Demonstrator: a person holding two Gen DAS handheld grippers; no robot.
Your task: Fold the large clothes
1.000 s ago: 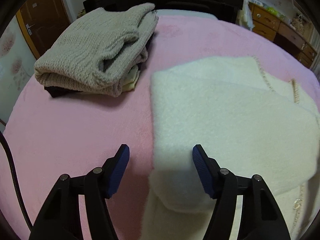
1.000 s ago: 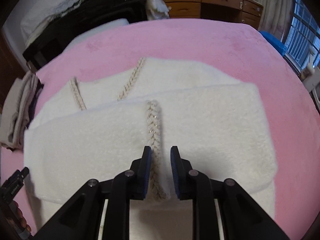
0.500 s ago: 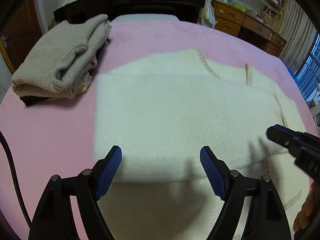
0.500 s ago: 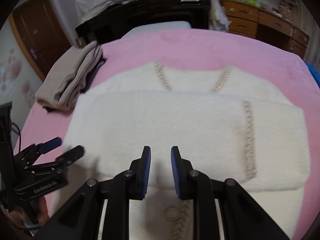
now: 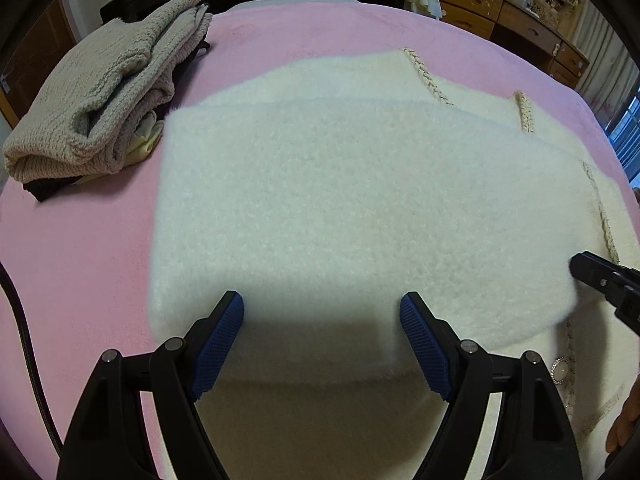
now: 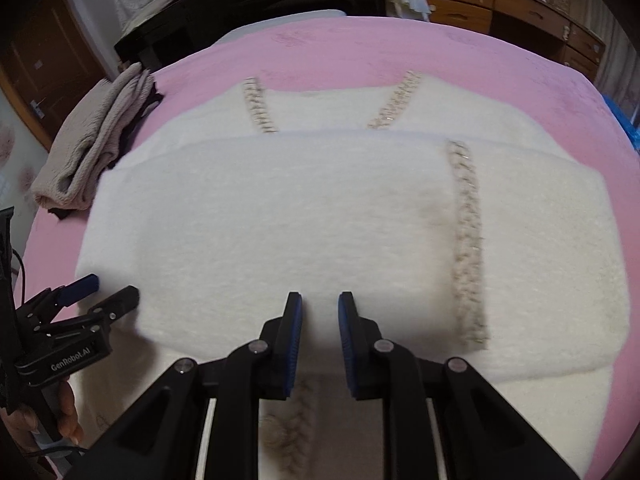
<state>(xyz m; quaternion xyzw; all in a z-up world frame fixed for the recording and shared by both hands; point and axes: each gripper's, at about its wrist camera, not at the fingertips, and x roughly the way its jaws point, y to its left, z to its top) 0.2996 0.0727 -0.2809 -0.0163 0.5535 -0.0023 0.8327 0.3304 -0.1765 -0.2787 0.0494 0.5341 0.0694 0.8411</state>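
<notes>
A cream fluffy cardigan (image 5: 360, 208) with braided trim lies on the pink bed cover, its sleeves folded across the body as a wide band; it also shows in the right wrist view (image 6: 320, 216). My left gripper (image 5: 322, 312) is open and empty, its fingers hovering over the near left edge of the folded band. My right gripper (image 6: 319, 312) has its jaws a narrow gap apart over the band's near middle, holding nothing. The left gripper also shows in the right wrist view (image 6: 108, 292), and the right gripper's tip shows in the left wrist view (image 5: 600, 276).
A pile of folded clothes topped by a beige knit sweater (image 5: 108, 92) lies on the pink bed cover (image 5: 80, 240) at the far left, and shows in the right wrist view (image 6: 92, 148). A black headboard (image 6: 256, 4) and wooden drawers (image 6: 500, 4) stand behind.
Both grippers have swung from the cardigan's sides toward its middle. The left has drawn closer over the band's near edge. The right stays narrowly apart and empty.
</notes>
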